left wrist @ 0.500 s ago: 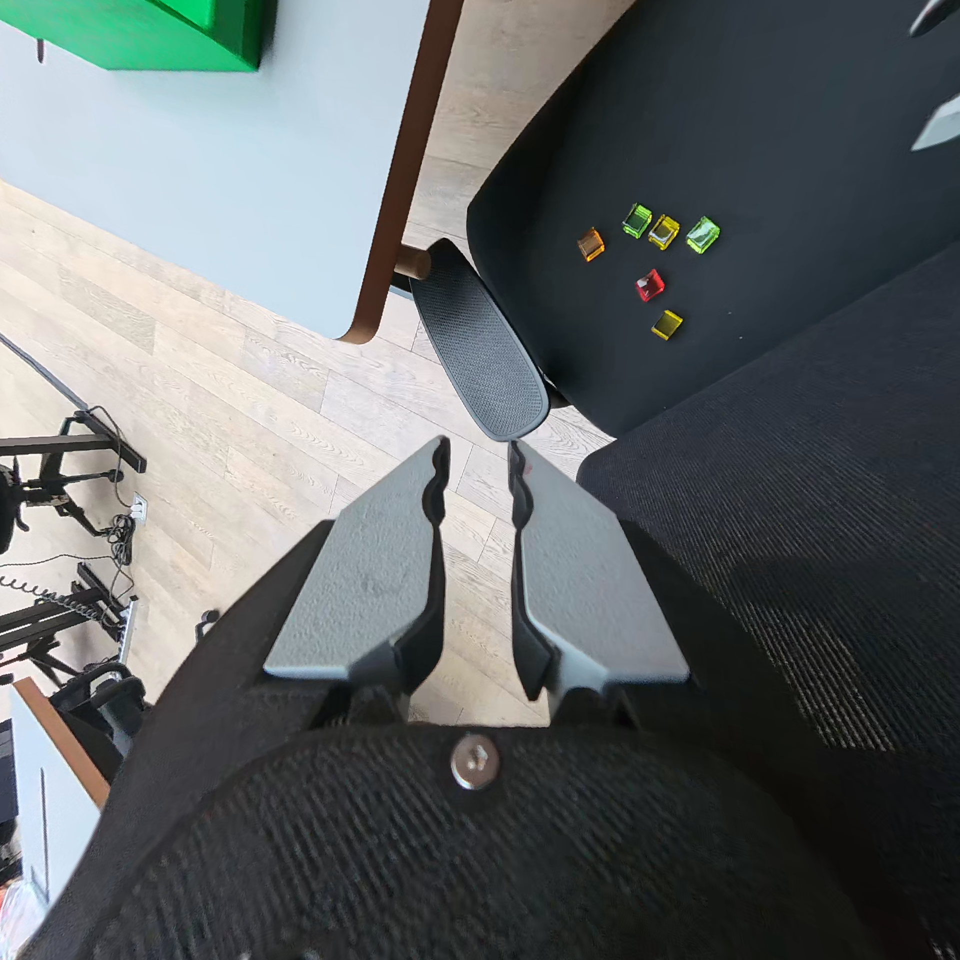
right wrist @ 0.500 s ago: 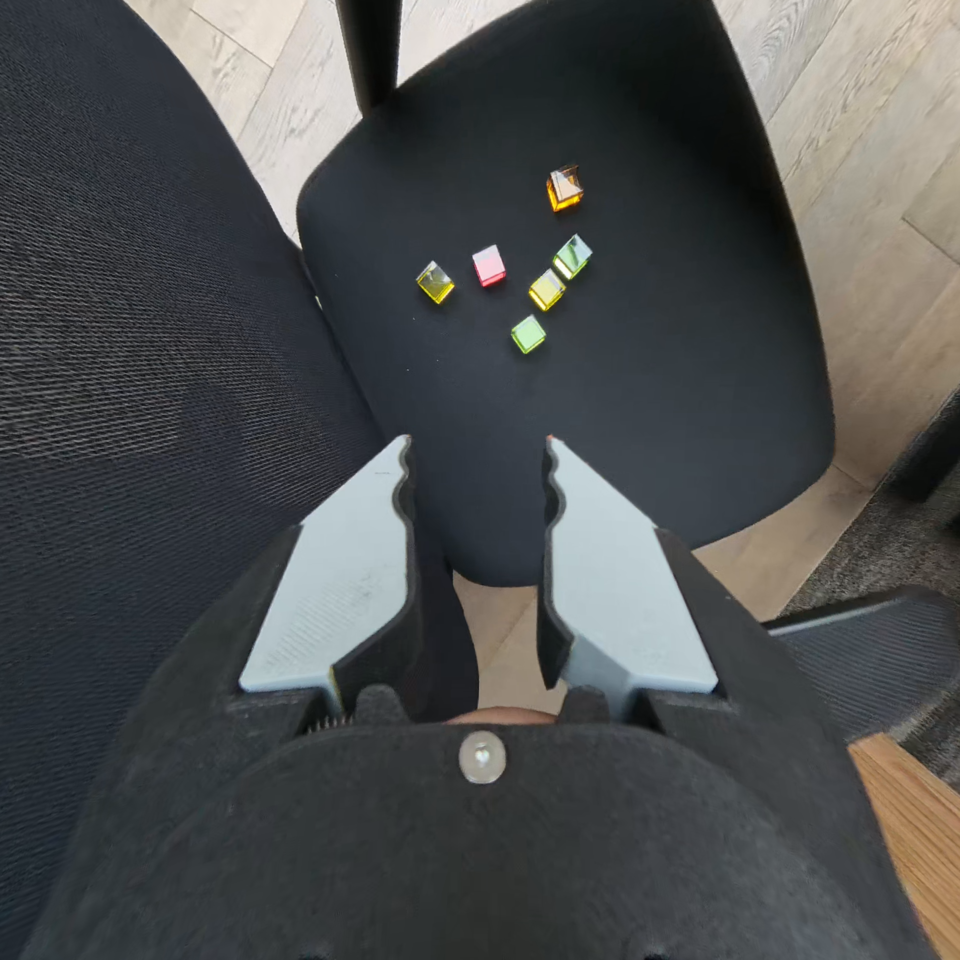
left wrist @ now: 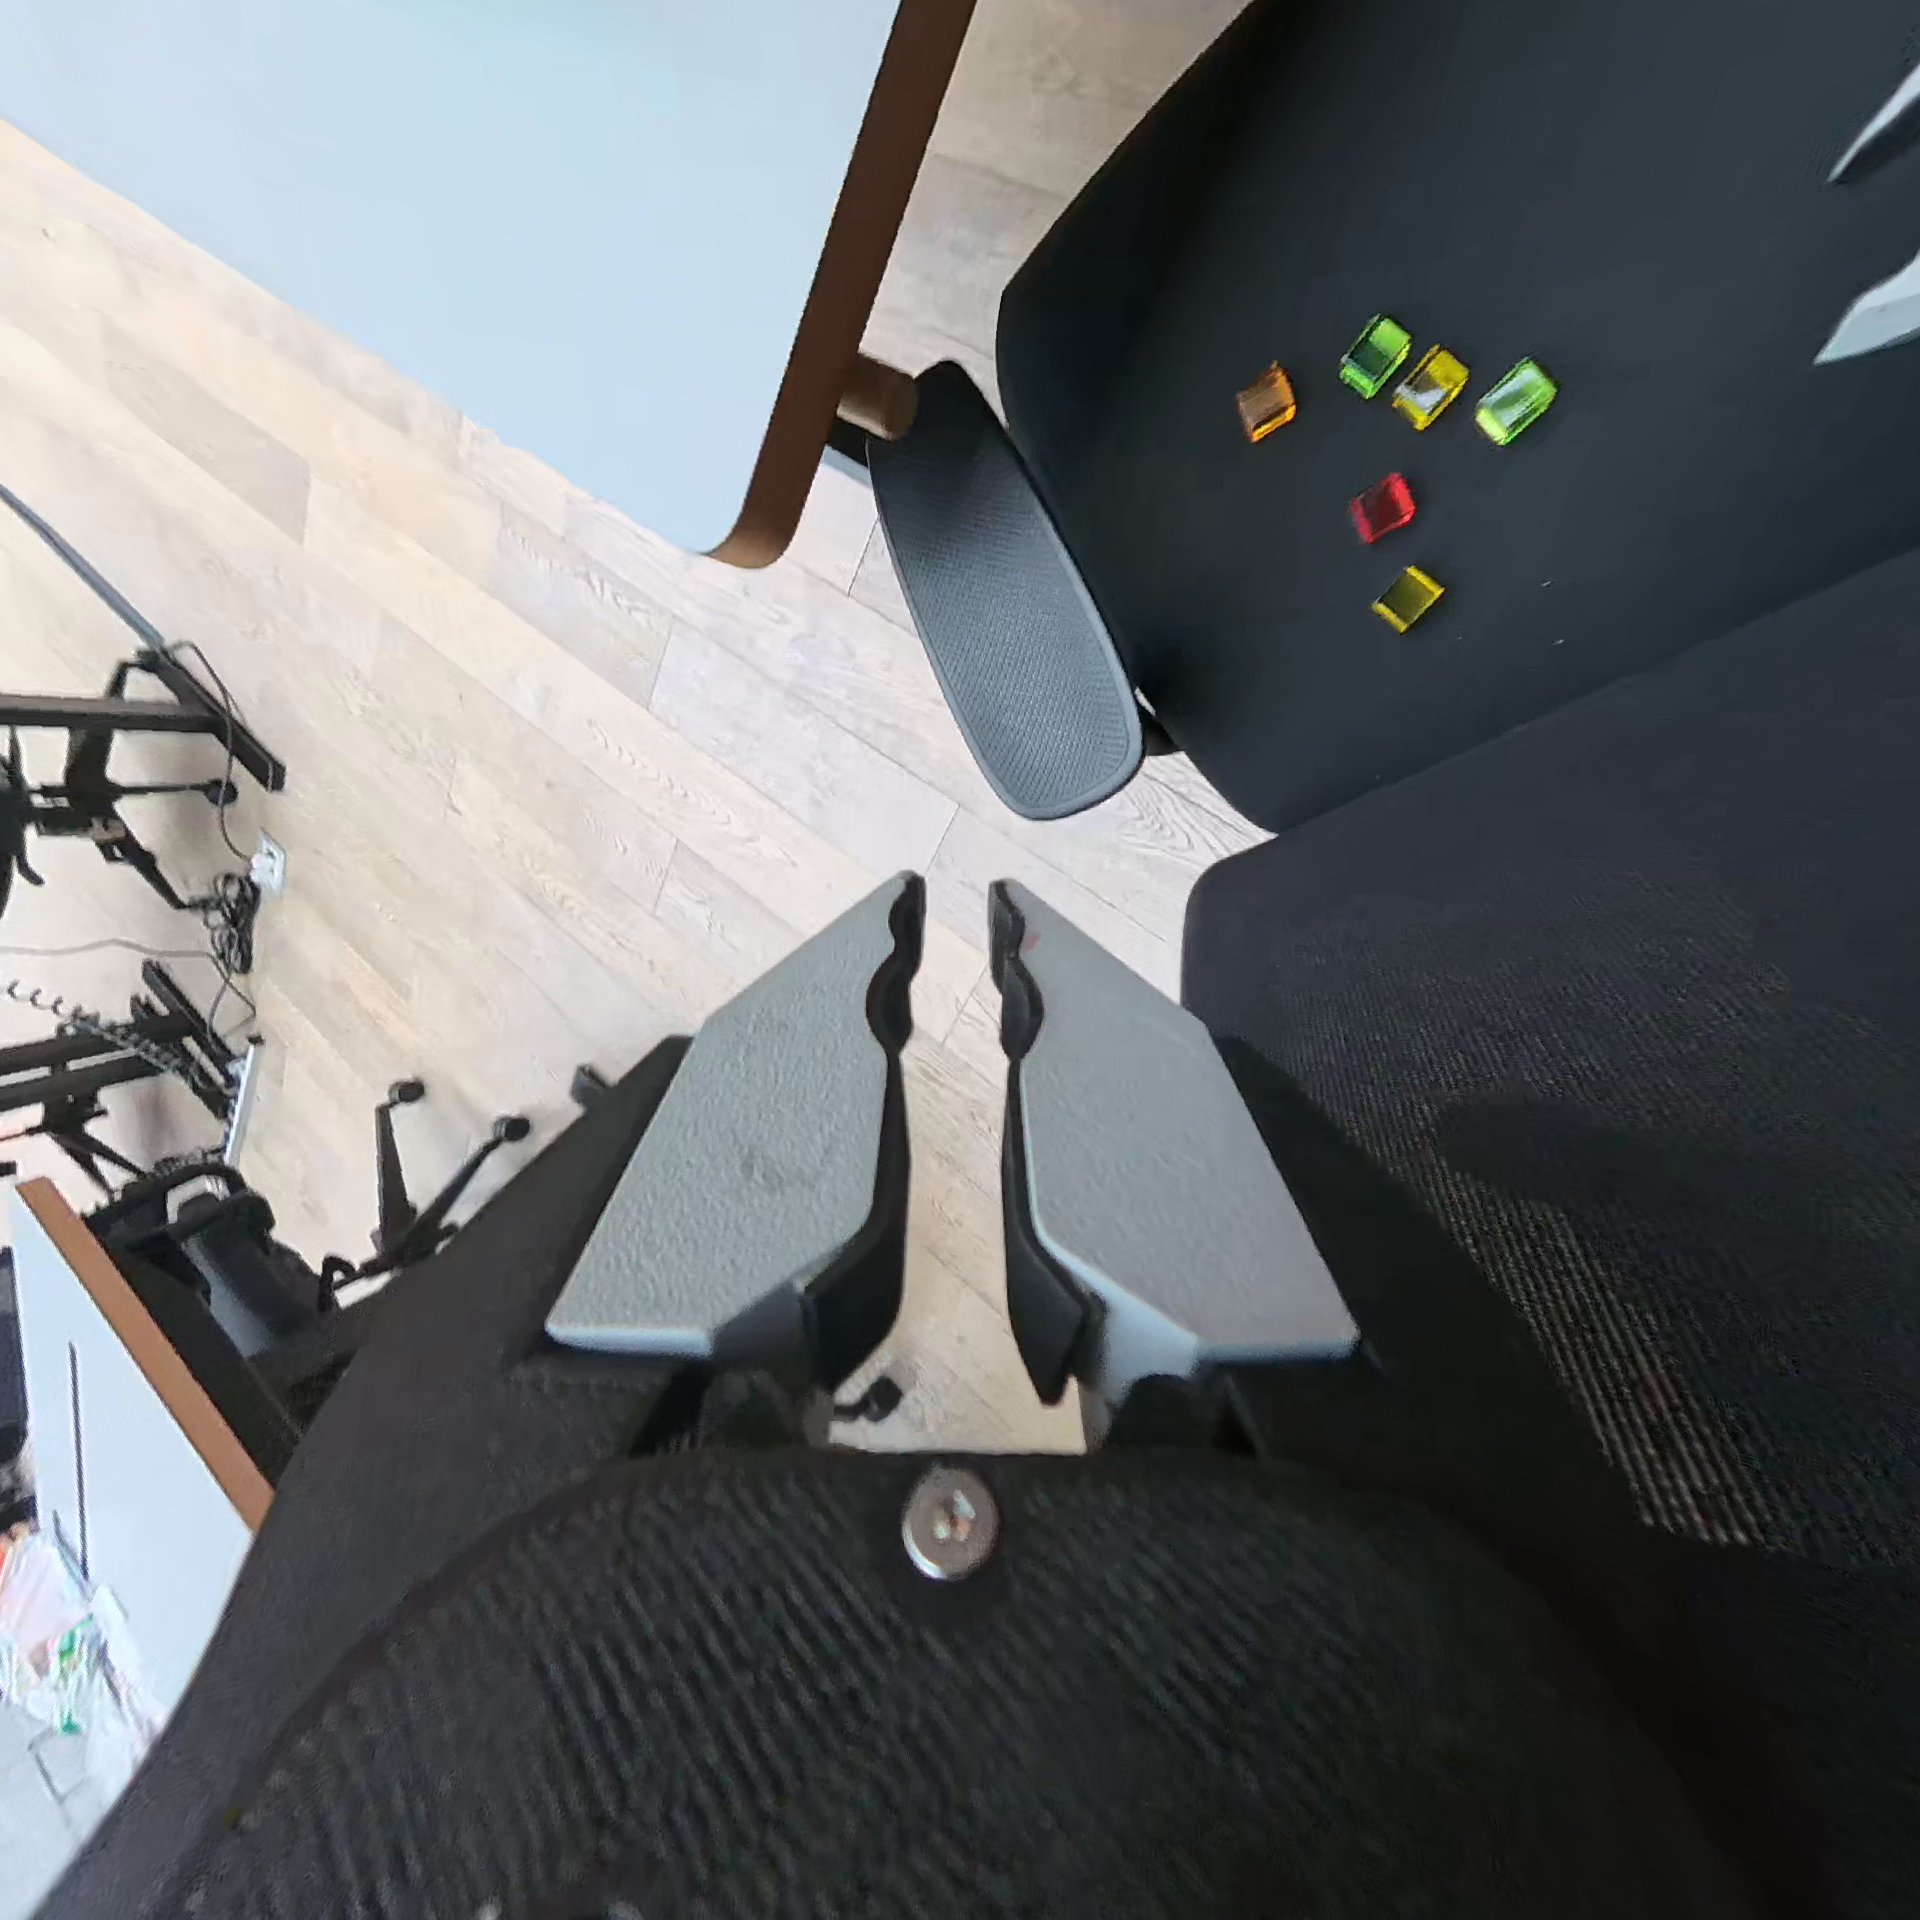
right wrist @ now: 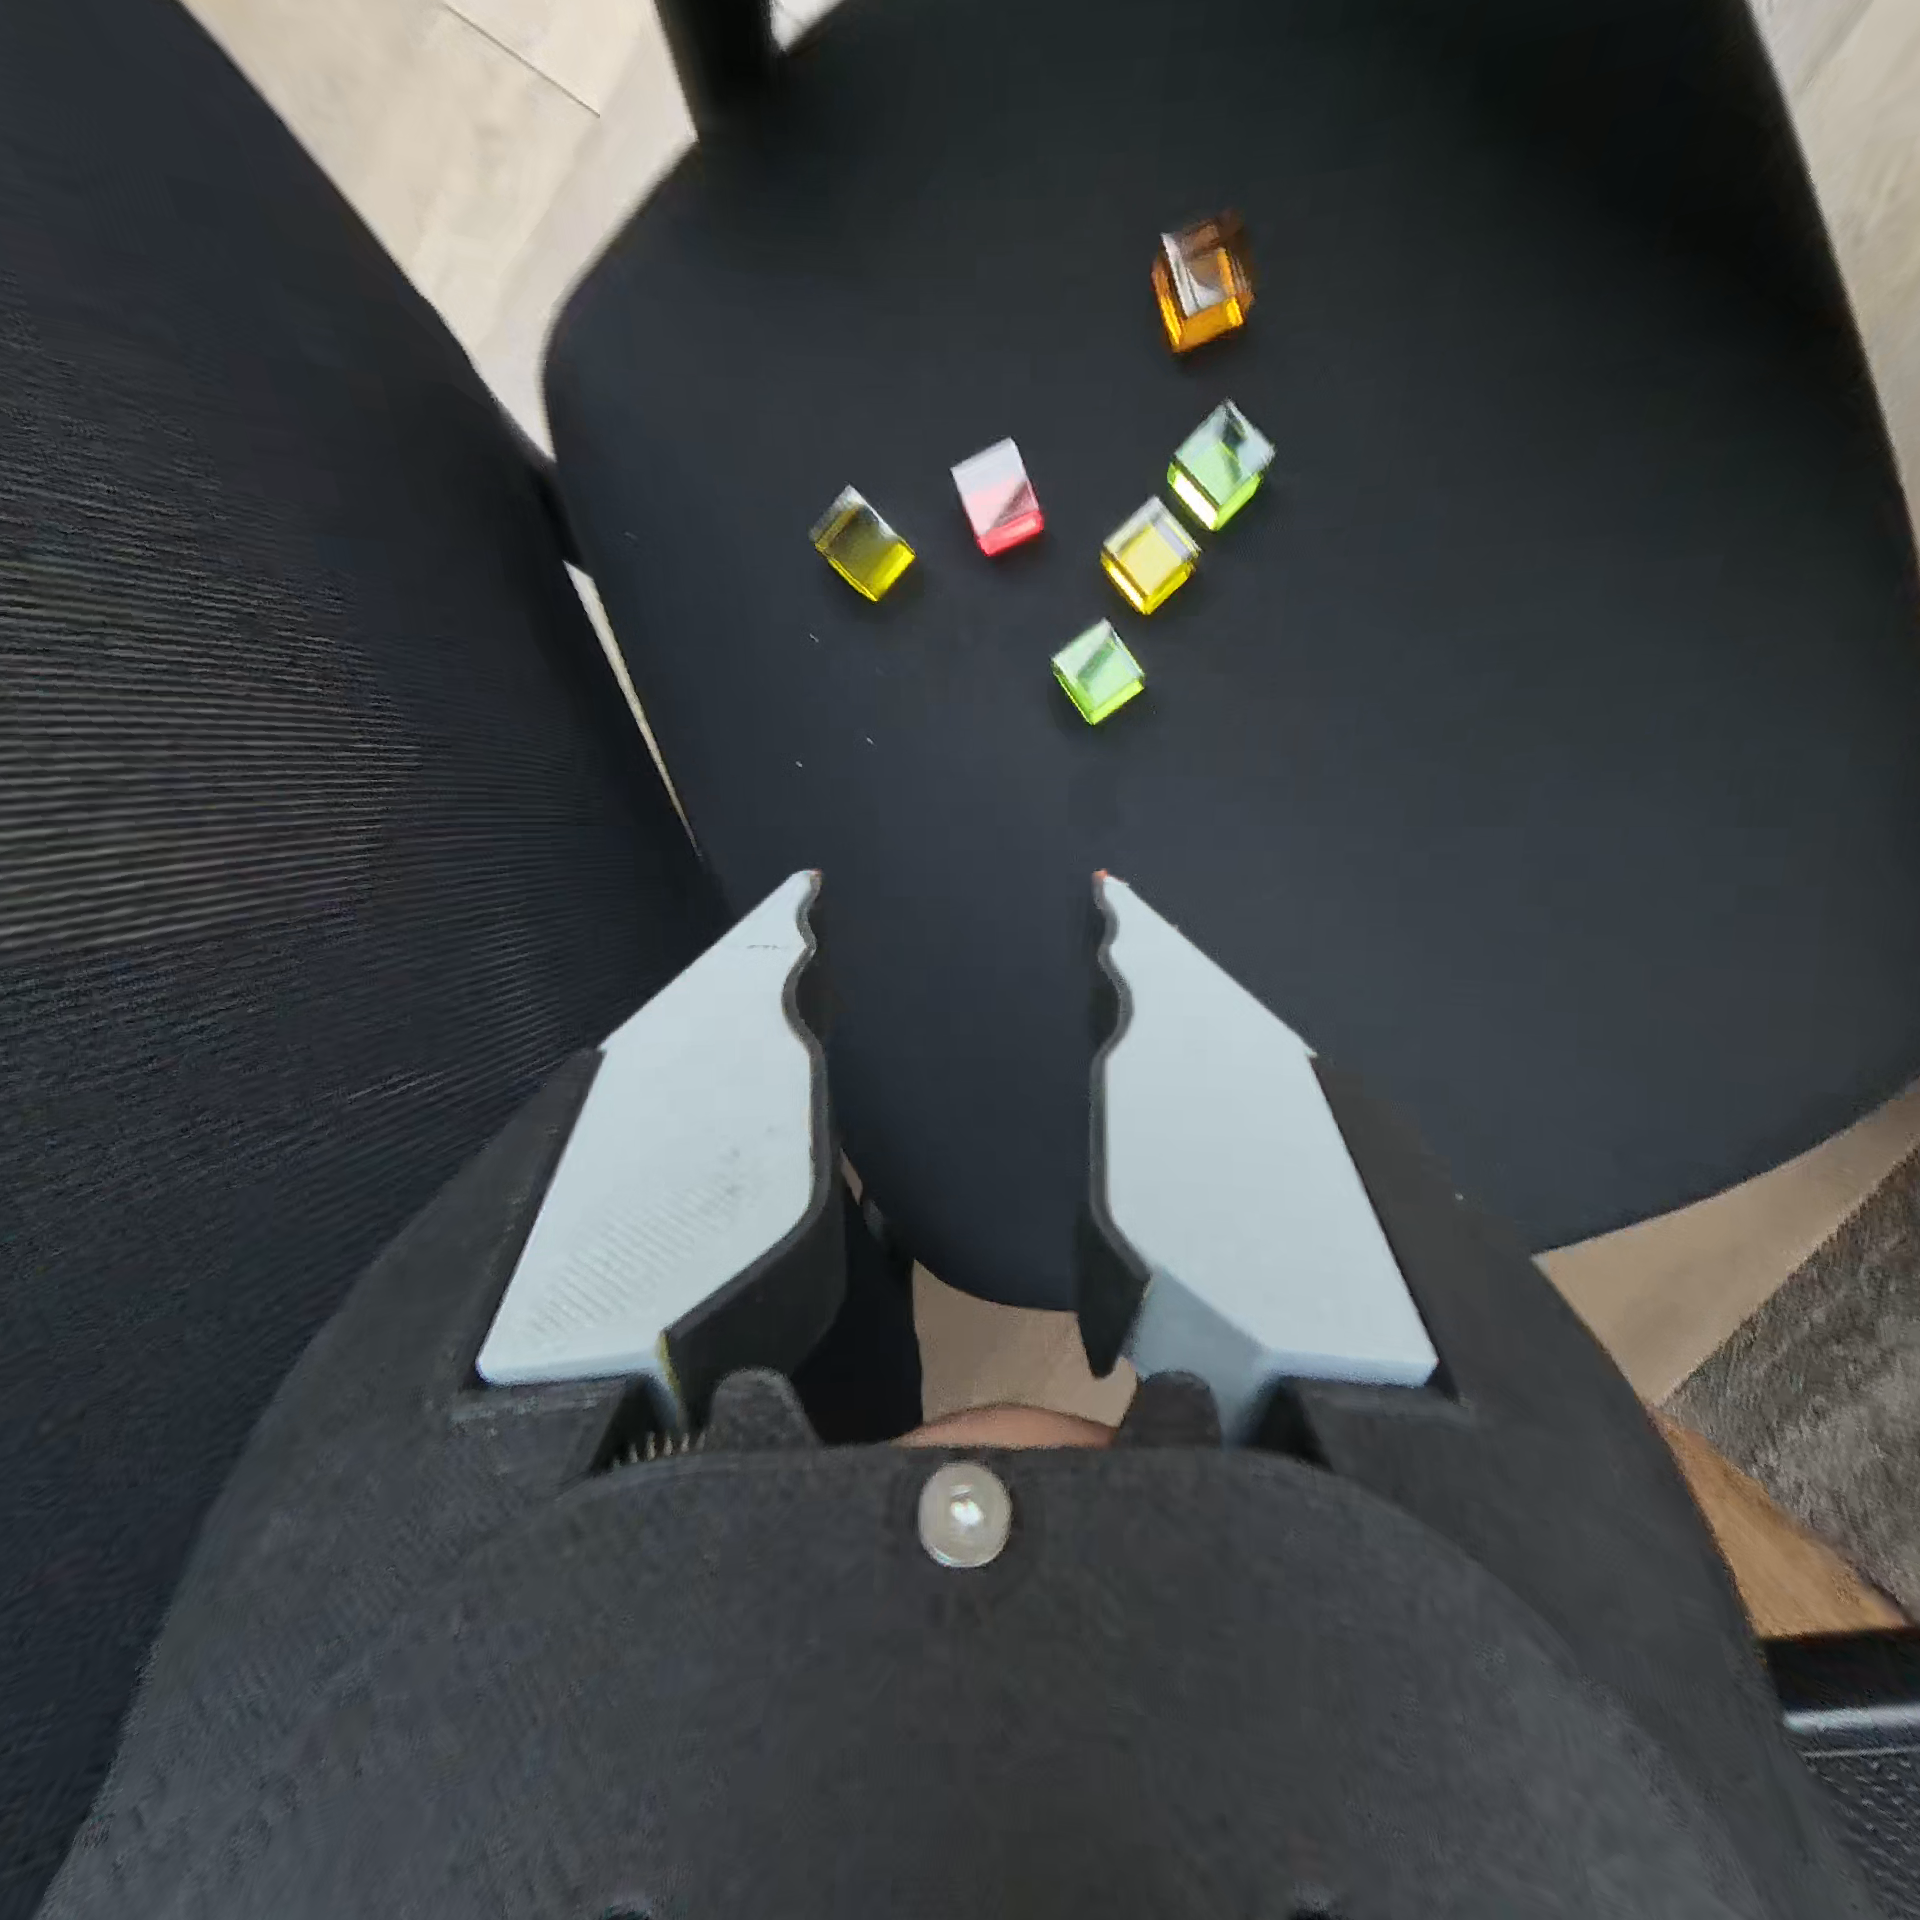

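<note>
The right gripper (right wrist: 954,883), jaws apart and empty, hovers over a black padded chair seat (right wrist: 1455,831) nearest a small clear green plastic cube (right wrist: 1097,671); the left gripper (left wrist: 954,894), slightly parted, holds nothing. The cube looks light, hard, slippery; flat opposite faces suit holding.

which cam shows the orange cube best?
Right wrist view: the orange cube is large, its faces distinct, at the far end of the cluster. Left wrist view shows it small and off to the side.
</note>
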Demonstrator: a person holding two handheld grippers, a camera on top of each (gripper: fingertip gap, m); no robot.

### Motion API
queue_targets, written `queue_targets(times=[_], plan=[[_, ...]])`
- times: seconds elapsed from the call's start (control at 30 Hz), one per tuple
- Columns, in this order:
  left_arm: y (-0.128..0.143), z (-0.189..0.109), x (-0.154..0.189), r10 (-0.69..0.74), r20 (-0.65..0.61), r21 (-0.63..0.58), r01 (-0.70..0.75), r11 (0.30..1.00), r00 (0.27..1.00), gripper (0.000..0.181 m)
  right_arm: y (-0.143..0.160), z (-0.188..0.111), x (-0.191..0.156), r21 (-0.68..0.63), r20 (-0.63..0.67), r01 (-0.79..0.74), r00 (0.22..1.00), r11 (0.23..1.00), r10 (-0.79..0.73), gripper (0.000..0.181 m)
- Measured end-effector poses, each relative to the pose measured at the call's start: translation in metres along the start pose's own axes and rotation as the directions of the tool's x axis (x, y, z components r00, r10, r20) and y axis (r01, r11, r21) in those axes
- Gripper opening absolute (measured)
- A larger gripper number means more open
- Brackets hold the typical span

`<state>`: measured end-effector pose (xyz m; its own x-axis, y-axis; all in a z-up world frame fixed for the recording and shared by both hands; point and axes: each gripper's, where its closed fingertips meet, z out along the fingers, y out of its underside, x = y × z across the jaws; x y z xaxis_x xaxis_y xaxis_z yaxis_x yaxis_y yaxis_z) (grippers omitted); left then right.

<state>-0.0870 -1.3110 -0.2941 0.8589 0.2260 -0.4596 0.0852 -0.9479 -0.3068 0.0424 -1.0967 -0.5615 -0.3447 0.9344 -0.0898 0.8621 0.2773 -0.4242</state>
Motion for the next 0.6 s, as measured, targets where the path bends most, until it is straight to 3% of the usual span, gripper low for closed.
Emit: queue_targets(times=[0.33,0.6], plan=[[0.011,0.002,-0.008,0.001,0.059,-0.051,0.002,0.999,0.998,0.002,-0.018,0.034,0.016,0.046,-0.011,-0.027,1.000,0.999,0.028,0.054],[0.029,0.008,0.006,0.006,-0.022,-0.141,-0.009,0.990,1.000,0.000,-0.032,0.067,0.022,0.054,0.011,-0.041,0.999,0.998,0.040,0.055]])
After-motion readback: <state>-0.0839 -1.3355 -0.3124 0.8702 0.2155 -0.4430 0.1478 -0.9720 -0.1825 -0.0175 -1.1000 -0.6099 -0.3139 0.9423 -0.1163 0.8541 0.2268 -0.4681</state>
